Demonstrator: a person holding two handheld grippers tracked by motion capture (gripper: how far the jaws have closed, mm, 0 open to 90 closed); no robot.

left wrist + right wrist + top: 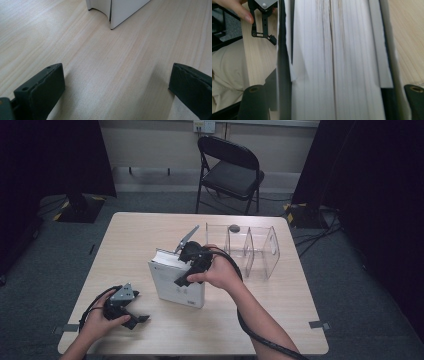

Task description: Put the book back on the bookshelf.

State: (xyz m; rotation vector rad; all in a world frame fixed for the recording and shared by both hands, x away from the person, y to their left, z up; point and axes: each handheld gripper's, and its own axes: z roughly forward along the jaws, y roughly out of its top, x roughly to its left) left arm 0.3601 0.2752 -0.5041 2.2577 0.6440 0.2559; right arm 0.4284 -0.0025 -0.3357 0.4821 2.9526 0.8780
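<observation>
A thick white book [176,279] stands upright on its lower edge near the middle of the pale wood-grain tabletop [280,310], its smooth glossy cover facing the person and its block of pages turned up. The right claw [187,270] reaches down over the book's top from the far side; in the right gripper view the page edges [332,62], fine-lined and slightly fanned, fill the gap between the two black jaws, which straddle the book with its covers just inside them, and whether the pads press on it cannot be told. The left claw [134,319] rests low on the tabletop well to the book's left, its matt ridged jaws wide apart over bare wood. Just beyond the book stands a clear plastic divider rack [250,247]. A black folding chair [230,170] stands behind the table.
</observation>
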